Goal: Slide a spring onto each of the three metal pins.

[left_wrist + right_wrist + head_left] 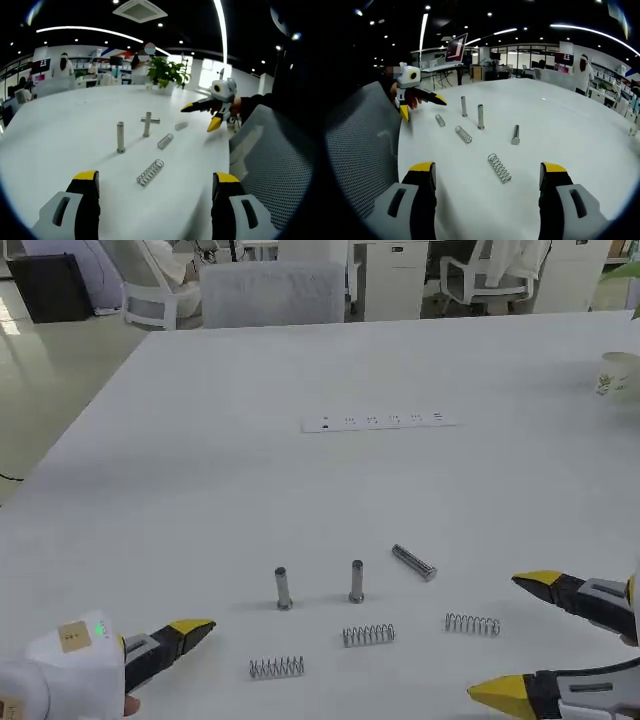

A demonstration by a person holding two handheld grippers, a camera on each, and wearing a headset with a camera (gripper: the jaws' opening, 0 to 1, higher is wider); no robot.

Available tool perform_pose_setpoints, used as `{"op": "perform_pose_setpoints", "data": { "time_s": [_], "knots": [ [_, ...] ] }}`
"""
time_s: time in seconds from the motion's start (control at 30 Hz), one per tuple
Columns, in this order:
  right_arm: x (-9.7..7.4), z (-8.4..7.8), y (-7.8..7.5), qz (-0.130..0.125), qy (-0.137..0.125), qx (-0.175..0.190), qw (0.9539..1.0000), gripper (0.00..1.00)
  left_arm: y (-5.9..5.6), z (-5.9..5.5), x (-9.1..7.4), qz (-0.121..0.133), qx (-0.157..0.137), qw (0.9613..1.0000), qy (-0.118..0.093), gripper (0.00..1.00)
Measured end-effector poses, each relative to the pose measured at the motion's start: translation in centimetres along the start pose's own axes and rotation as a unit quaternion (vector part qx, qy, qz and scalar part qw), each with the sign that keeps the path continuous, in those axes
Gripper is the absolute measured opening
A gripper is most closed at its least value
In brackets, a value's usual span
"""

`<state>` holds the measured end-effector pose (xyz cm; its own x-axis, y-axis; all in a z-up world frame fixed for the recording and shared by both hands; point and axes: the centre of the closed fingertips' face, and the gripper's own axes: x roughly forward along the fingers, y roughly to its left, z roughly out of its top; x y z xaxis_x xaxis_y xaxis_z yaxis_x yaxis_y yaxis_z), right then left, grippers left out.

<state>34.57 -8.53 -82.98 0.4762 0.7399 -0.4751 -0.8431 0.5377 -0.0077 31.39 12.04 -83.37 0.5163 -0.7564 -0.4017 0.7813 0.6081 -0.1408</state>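
Observation:
Two metal pins (283, 588) (357, 581) stand upright on the white table (200, 490). A third pin (413, 562) lies on its side to their right. In front of the pins, three springs (276, 668) (369, 635) (472, 624) lie flat in a row. My left gripper (190, 632) hovers open at the lower left, with the nearest spring (150, 172) just ahead of its jaws. At the lower right my right gripper (515, 638) is open, facing the right-hand spring (499, 167). Neither holds anything.
A white power strip (378, 421) lies mid-table beyond the pins. A paper cup (620, 373) sits at the right edge. Office chairs (150, 290) stand past the far edge. A potted plant (167, 72) sits on the table. A grey mesh chair (365, 145) is near the front edge.

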Motion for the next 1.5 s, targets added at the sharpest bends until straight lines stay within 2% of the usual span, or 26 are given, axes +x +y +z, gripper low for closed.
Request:
{"op": "perform_pose_setpoints", "data": {
  "time_s": [1.5],
  "knots": [
    [0.14, -0.34, 0.27, 0.004, 0.006, 0.003, 1.0000, 0.84, 0.04, -0.02, -0.01, 0.001, -0.002, 1.0000, -0.001, 0.89]
  ]
}}
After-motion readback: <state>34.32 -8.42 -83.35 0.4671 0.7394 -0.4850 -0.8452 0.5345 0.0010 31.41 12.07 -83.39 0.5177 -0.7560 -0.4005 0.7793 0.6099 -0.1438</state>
